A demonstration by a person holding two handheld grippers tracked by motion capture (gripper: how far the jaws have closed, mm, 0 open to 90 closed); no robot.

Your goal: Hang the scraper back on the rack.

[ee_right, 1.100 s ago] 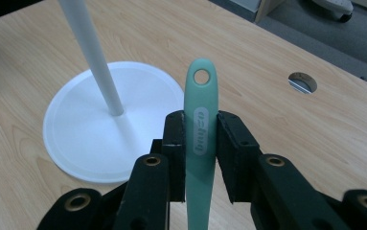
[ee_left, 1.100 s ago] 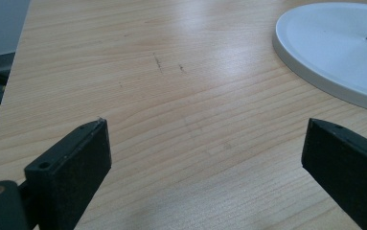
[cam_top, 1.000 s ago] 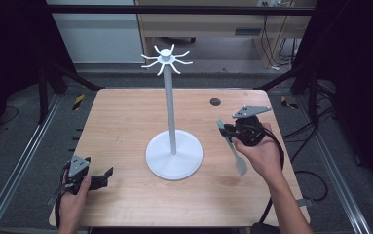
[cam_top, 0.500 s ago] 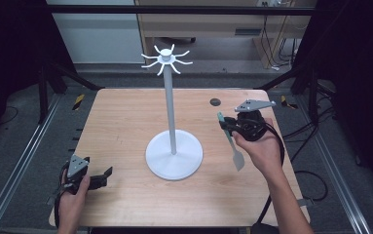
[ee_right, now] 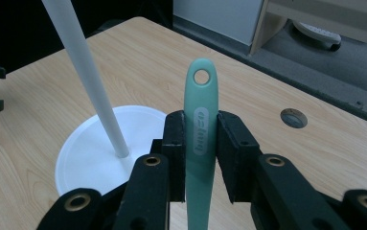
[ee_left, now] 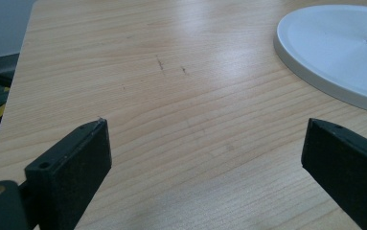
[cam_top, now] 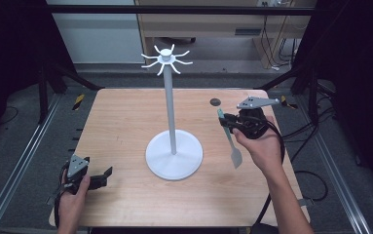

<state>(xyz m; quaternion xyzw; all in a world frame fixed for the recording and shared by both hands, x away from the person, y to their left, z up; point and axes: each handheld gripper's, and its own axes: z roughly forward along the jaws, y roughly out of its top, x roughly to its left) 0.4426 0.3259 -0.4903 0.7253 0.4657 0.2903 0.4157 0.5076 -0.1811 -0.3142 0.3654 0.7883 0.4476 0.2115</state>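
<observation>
— Since a moment ago, the right claw (cam_top: 227, 122) has tipped the spatula (cam_top: 231, 141) a little: its handle end now sits slightly nearer the far edge of the surface (cam_top: 125, 117), while the left claw (cam_top: 107, 174) has stayed where it was.

— What is the right claw gripping?

— A mint-green spatula (ee_right: 201, 139), pinched by the handle. The right gripper view shows both pads pressed against the handle (ee_right: 201, 120), with the hanging hole poking up above them. From the high view, the pale blade hangs down toward the person, right of the stand's base (cam_top: 174, 155).

— And the left one?

— Its jaws stand wide apart with nothing between them, only bare wood in the left gripper view. It rests low at the near-left corner of the surface, pointing toward the white round base (ee_left: 334, 52).

— Where's the stand?

— Mid-surface: a white pole (cam_top: 170, 112) rising from the base, with a crown of hooks (cam_top: 165, 58) at the top. The spatula is well below those hooks and apart from the pole.
</observation>
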